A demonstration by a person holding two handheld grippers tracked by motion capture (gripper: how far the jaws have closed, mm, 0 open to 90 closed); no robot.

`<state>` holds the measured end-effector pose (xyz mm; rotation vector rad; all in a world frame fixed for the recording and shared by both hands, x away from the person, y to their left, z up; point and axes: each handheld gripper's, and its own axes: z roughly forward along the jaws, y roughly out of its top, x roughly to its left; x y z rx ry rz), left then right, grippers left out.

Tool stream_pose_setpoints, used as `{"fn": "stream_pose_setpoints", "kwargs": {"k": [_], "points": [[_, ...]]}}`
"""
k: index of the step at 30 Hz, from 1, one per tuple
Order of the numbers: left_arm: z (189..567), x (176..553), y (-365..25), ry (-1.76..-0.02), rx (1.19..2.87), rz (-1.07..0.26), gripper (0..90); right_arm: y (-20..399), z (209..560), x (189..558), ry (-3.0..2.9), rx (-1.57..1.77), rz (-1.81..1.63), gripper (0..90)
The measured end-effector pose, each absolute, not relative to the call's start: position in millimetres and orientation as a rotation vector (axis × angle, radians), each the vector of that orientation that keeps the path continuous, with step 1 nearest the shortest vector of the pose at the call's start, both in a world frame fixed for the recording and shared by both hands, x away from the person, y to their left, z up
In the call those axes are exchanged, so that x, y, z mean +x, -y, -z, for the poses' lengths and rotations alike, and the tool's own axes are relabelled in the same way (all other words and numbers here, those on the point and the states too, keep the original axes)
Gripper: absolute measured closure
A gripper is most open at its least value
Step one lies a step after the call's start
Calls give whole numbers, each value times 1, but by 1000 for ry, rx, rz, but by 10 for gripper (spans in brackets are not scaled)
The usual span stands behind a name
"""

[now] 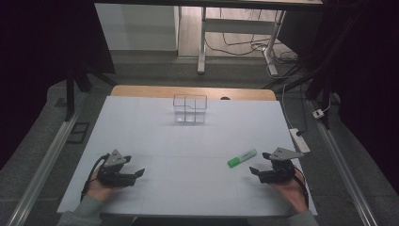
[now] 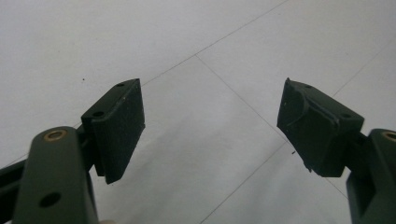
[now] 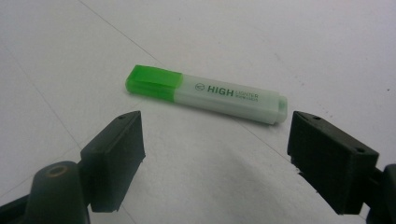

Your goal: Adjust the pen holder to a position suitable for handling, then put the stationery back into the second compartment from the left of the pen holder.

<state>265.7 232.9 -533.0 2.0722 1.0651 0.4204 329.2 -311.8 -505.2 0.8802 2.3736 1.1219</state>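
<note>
Highlighter [image 3: 205, 94] lies flat on the white table [image 1: 188, 141], just ahead of the right gripper [image 3: 215, 158], whose jaws stand apart and empty. It looks light, rigid, smooth plastic; gripping across the pale barrel seems surest. The left gripper [image 2: 210, 126] gapes over bare table.

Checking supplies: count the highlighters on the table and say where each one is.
1. The highlighter lies flat on the white table, just ahead of the open right gripper.
</note>
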Motion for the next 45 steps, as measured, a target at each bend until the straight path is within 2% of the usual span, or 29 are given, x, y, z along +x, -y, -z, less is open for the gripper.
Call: {"fn": "stream_pose_setpoints", "kwargs": {"k": [28,33,45], "points": [[536,265,-233,-1054,2091,-425,230,309,507,333,-2405,863,-1108,204],[535,266,-233,-1056,2089,-427,231,309,501,332,-2422,856,-1119,236],[534,264,-232,-1053,2086,-433,231,298,488,333,-2485,744,-1055,240]]}}
